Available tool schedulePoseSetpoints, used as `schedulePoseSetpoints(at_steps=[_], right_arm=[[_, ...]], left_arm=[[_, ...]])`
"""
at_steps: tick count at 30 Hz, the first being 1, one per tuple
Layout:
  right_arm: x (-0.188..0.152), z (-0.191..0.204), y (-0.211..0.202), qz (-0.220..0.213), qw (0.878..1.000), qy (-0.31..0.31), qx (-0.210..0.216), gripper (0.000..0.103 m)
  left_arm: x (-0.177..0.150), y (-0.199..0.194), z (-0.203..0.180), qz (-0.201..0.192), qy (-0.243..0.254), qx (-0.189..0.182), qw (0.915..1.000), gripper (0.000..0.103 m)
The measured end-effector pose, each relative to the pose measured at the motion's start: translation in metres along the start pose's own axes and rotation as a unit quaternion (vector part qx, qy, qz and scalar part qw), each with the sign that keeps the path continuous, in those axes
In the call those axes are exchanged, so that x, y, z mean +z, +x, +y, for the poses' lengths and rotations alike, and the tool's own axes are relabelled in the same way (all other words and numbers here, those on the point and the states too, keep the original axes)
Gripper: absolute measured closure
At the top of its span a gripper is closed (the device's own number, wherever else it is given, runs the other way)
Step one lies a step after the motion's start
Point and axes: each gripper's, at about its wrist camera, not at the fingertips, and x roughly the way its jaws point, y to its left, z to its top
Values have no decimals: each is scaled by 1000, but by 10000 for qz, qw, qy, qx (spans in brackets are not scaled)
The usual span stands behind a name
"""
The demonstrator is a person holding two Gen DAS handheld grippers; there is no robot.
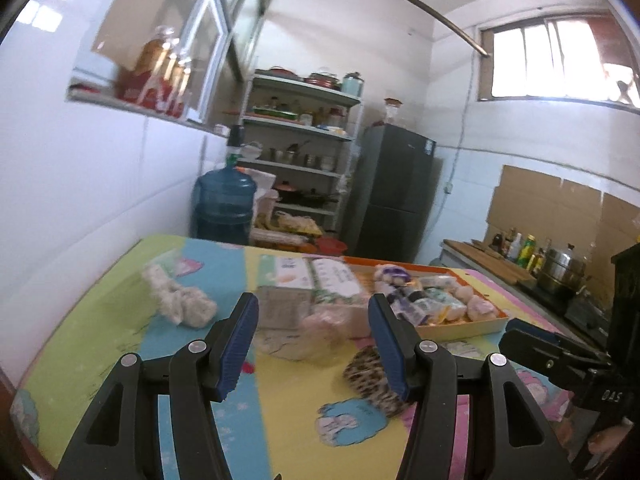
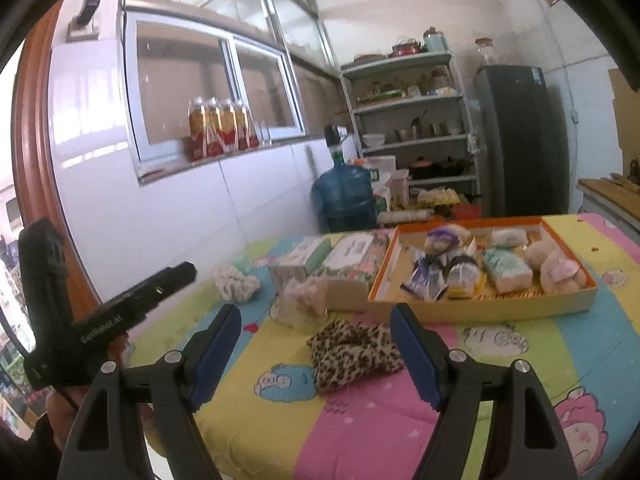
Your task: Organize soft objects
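Here the surface [image 2: 280, 432] carries a striped cartoon cloth, and several soft things lie on it. Between the spread fingers of the right gripper [image 2: 316, 354], just ahead of their tips, lies one leopard-print scrunchie [image 2: 352, 354]; its long axis runs across, from one finger toward the other, and nothing is held. Beyond it sits one pink-white fluffy scrunchie [image 2: 300, 302], touching the two tissue boxes [image 2: 332, 270] that stand side by side behind it. Farther left of the fingers lies one white fluffy scrunchie [image 2: 235, 281]. To the right beyond the fingers stands one orange-rimmed tray [image 2: 480, 308], long axis across, holding a small doll [image 2: 442, 240] and several soft packs; their exact count is not clear.

The left gripper [image 1: 313, 338] also has its fingers spread and empty. The pink-white scrunchie and the boxes stand directly ahead between them, blurred, and block the way to the tray. The leopard scrunchie is partly hidden behind its right finger.
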Motion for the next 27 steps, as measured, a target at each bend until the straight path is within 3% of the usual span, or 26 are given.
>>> schedulePoseSetpoints(at_steps=[11,16,21,27], right_arm=[[-33,2,62,792,9961,-10,-398,26],[-37,1,86,1110,9903,-71,-829,26],[-42,13,104,1348,9791,-611,-1394,26],[-46,9,121,1611,9734,-557,-1533,26]], left_arm=[[-25,-1,67,161,-455,526,9975,44],[-32,4,79,223,-556,567,9966,44],[-37,10,85,307,-623,552,9961,44],[-37,15,86,363,-605,475,9964,44]])
